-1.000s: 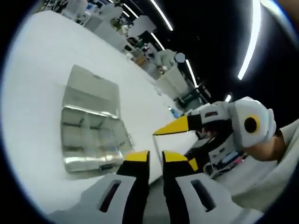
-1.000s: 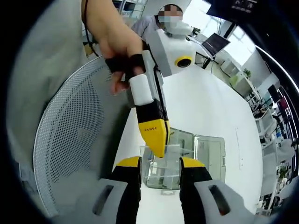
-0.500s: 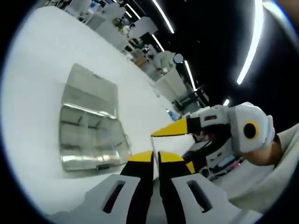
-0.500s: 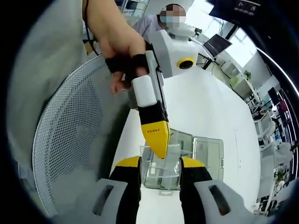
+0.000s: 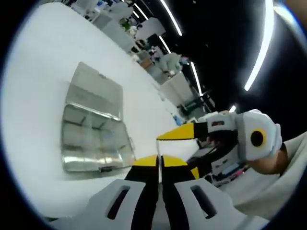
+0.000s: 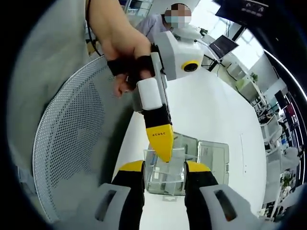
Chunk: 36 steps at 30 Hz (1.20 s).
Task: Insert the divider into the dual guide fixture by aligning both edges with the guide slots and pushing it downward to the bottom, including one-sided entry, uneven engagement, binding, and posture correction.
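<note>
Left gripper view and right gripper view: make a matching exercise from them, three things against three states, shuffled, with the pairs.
Things:
1. left gripper
2. clear divider
3. compartment box

States:
A. lying open on the white table, lid folded back
B. jaws closed together, nothing between them
C. held between the jaws of the right gripper

Pairs: 1-B, 2-C, 3-A
</note>
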Available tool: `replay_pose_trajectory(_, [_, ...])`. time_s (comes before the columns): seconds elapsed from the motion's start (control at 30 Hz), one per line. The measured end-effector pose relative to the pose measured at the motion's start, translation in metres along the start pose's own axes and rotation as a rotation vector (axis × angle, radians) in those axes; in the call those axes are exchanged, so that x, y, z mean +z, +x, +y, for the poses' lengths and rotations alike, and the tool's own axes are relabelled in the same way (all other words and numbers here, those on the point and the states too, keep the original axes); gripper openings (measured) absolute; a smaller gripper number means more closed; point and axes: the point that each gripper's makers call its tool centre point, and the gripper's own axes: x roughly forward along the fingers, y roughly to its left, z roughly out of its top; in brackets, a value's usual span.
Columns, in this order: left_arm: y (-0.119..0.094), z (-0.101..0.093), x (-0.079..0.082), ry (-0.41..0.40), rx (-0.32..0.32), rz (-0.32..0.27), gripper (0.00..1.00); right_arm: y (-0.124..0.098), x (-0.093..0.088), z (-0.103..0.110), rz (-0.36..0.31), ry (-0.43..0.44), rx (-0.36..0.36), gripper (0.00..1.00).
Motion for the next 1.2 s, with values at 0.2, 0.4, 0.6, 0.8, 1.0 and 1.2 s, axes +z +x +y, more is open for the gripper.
replay_pose_trajectory(0.2, [-0.001,0.001,0.002,0.032,-0.007,0.003,0.00,-0.003,0.002,-0.006,-0.001,-0.009,-0.018,0.25])
replay_pose_trajectory(0.4, [-0.004,0.002,0.008,0.056,-0.019,-0.013,0.00,-0.008,0.002,-0.013,-0.017,0.035,-0.025,0.24])
replay_pose_trajectory(0.6, [-0.007,0.000,0.007,0.148,-0.043,-0.003,0.00,-0.014,-0.001,-0.020,-0.028,0.071,-0.011,0.18])
replay_pose_trajectory(0.8, [-0.009,-0.001,0.004,0.275,-0.055,0.025,0.00,-0.016,-0.003,-0.022,-0.032,0.075,0.052,0.08])
replay_pose_trajectory(1.0, [-0.009,-0.009,0.002,0.395,-0.077,0.049,0.00,-0.017,-0.001,-0.016,-0.036,0.090,0.147,0.04])
replay_pose_trajectory(1.2, [-0.010,-0.009,0.003,0.494,-0.075,0.066,0.00,-0.013,-0.001,-0.009,-0.012,0.093,0.237,0.02])
